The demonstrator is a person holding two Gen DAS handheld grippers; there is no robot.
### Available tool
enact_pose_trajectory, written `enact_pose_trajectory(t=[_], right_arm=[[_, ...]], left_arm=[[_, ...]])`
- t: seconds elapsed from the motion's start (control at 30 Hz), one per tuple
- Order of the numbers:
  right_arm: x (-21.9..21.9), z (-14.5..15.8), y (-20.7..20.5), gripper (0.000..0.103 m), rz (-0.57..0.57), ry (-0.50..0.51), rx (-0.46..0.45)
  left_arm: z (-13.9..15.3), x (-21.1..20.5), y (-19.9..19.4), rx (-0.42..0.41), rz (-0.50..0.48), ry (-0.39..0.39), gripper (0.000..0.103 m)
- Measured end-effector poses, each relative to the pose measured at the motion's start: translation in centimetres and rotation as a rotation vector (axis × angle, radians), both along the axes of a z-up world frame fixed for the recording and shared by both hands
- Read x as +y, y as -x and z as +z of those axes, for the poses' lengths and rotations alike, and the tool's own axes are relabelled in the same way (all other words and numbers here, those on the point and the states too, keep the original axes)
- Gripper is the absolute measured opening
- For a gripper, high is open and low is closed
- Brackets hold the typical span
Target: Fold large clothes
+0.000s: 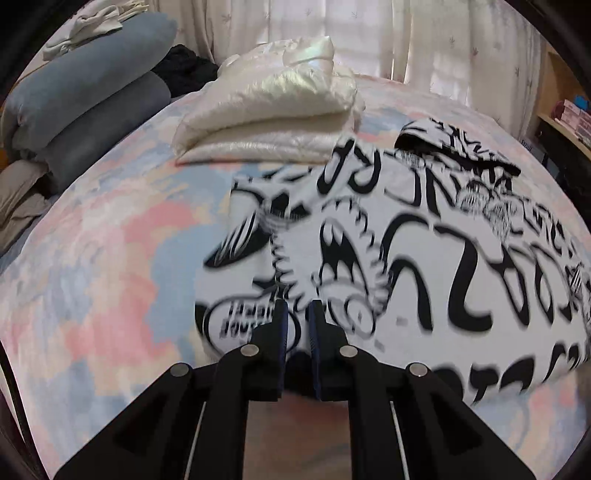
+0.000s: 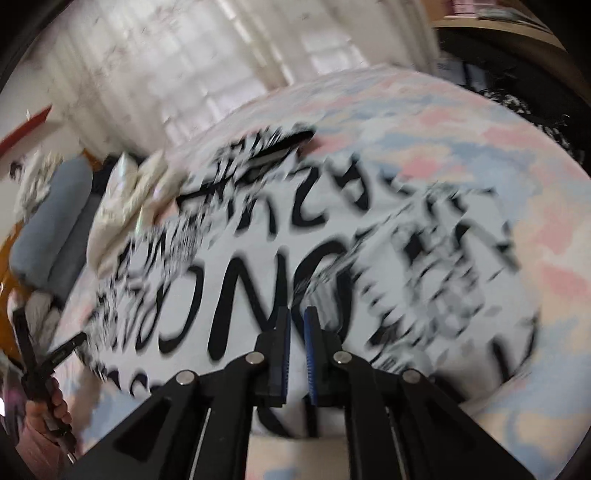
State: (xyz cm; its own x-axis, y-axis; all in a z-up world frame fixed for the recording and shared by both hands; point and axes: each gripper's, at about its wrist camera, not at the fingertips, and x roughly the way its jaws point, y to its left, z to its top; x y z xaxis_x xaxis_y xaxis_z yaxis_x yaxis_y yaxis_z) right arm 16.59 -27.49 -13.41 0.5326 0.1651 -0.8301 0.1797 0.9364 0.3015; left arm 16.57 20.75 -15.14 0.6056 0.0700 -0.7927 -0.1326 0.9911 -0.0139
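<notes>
A large white garment with bold black graffiti print [image 1: 406, 258] lies spread on the bed; it also shows, blurred, in the right wrist view [image 2: 295, 251]. My left gripper [image 1: 297, 308] is over the garment's near left edge, its jaws a narrow gap apart with garment cloth between them. My right gripper [image 2: 297, 314] is over the garment's near edge, jaws a narrow gap apart with cloth showing between them. The left gripper and the hand that holds it also show at the left of the right wrist view [image 2: 44, 369].
The bed has a pastel pink and blue sheet [image 1: 110, 258]. A folded cream quilt [image 1: 273, 107] lies at the far side, touching the garment. Grey-blue pillows [image 1: 88, 99] stack at the far left. Curtains [image 1: 369, 33] hang behind. A shelf [image 1: 569, 122] stands at right.
</notes>
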Motion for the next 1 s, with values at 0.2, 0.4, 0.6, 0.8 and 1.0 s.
enact_pose_trajectory(t=[0.2,0.4,0.6,0.8,1.0], right_arm=[[-0.9,-2.8,1.4,0.008,-0.031,0.033,0.061],[-6.8,-2.5,4.0,0.004,-0.215,0.07,0.078],[-6.4,-1.9,5.7,0.005,-0.208,0.113,0.091],[-6.6,-1.4,6.8,0.008,-0.214,0.099,0.105],[-6.4,-0.6,5.7,0.014,-0.191,0.087,0.161]], left_arm=[[-0.9,1.1,0.9,-0.016,0.014,0.058,0.009],[-1.5,1.4,1.0,-0.028,0.006,0.069,0.009],[-1.6,1.9,1.0,-0.022,0.003,0.111,0.009],[-1.6,2.0,1.2,0.009,-0.021,0.142,0.011],[0.1,1.2,0.5,0.078,-0.077,0.108,0.025]])
